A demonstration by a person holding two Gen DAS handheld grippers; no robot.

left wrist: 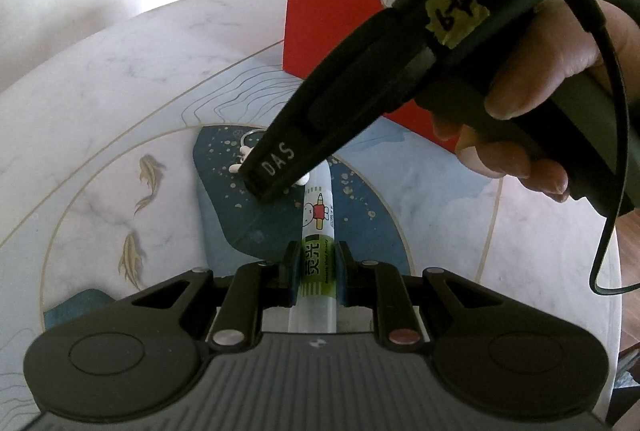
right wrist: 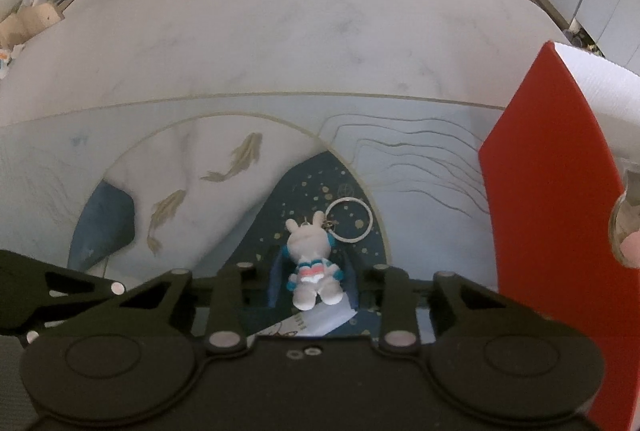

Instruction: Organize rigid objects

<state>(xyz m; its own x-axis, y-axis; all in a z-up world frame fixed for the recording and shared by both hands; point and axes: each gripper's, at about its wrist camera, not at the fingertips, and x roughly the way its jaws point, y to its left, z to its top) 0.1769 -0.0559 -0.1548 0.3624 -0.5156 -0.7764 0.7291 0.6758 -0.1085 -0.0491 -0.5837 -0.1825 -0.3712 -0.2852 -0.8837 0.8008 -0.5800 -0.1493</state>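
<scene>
At lower centre of the left wrist view, a white-and-green highlighter pen [left wrist: 316, 263] is clamped by the left gripper [left wrist: 317, 273]. In the right wrist view, a white rabbit keyring figure [right wrist: 311, 267] on the patterned marble table [right wrist: 280, 43] is bracketed by the right gripper [right wrist: 312, 285], narrowly parted; contact cannot be told. Grasping seems underway; next, carrying to the red box [right wrist: 556, 207] at right.

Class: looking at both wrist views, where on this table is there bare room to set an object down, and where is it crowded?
Free: the marble table beyond the gold arc, and the fish motifs left of the dark patch. Crowded: the dark patch, where the rabbit keychain, marker and both grippers meet beside the red box.
</scene>
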